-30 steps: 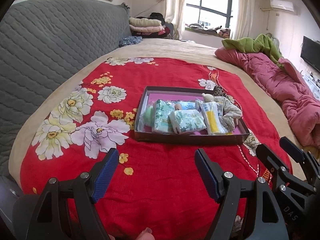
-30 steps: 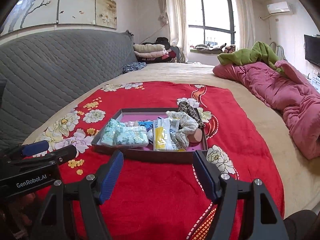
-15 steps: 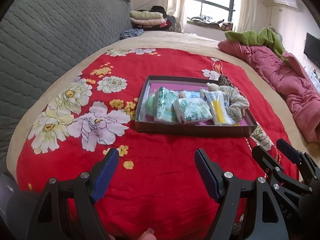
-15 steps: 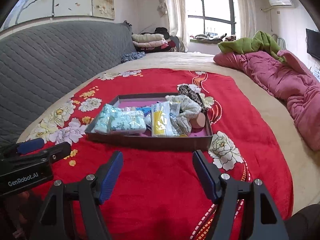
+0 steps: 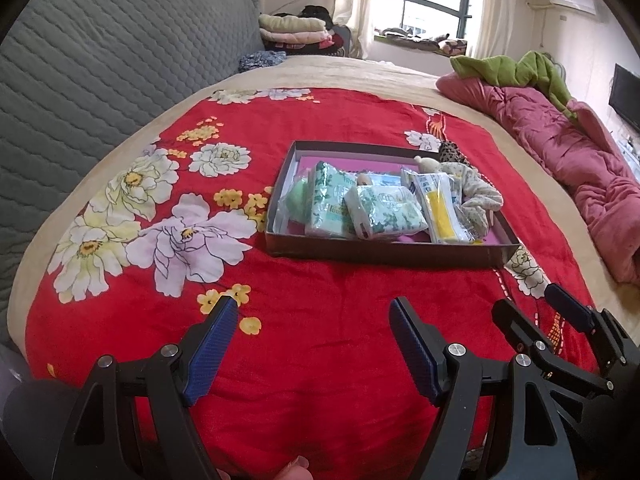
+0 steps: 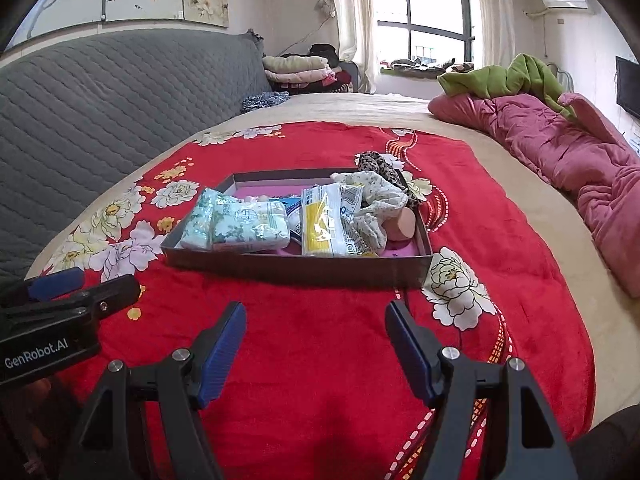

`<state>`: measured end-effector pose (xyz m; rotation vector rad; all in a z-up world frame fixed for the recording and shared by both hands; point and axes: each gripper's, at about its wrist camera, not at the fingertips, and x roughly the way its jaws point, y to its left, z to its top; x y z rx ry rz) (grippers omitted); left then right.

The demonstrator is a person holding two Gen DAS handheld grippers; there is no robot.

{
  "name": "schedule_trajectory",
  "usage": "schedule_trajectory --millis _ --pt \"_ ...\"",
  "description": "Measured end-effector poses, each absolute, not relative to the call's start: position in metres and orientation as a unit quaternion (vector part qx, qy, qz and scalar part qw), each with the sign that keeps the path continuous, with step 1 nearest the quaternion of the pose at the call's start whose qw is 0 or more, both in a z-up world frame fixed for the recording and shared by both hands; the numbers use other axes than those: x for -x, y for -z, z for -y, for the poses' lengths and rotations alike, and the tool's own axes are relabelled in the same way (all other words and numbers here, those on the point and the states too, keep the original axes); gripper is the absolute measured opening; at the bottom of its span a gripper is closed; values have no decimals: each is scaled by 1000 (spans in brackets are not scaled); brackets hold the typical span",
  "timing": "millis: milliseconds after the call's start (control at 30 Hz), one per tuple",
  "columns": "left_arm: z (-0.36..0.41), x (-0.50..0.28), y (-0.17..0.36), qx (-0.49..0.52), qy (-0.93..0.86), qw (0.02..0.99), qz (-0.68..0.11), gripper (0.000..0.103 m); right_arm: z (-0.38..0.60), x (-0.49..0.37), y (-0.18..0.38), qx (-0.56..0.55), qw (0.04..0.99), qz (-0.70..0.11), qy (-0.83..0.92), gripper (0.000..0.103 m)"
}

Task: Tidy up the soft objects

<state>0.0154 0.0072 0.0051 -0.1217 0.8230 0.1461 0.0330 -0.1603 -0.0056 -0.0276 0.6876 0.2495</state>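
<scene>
A shallow dark box (image 5: 384,254) (image 6: 296,270) with a pink floor sits on a red flowered blanket (image 5: 320,340). Inside lie green-and-white tissue packs (image 5: 382,210) (image 6: 248,224), a clear packet with a yellow strip (image 5: 440,210) (image 6: 324,224), a pale patterned cloth (image 5: 478,196) (image 6: 376,200) and a pinkish sponge (image 6: 402,224). A leopard-print cloth (image 6: 380,164) lies at the box's far right corner. My left gripper (image 5: 312,312) hovers open over the blanket, short of the box. My right gripper (image 6: 316,316) also stands open and empty, nearer the box's front wall.
A grey quilted headboard (image 5: 100,64) runs along the left. A pink duvet (image 5: 568,148) with a green blanket (image 5: 516,68) lies on the right. Folded clothes (image 5: 296,30) are stacked at the far end by the window. Bare beige bedding surrounds the red blanket.
Both grippers have sunk a little toward the blanket and tipped downward, so the box sits higher in each view. Their jaws have stayed open.
</scene>
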Motion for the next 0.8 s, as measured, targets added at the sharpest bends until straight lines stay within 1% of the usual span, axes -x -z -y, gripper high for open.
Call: schedule_trajectory --millis 800 --pt "-9 -19 4 61 -72 906 -412 79 160 -36 12 16 931 -342 -126 71"
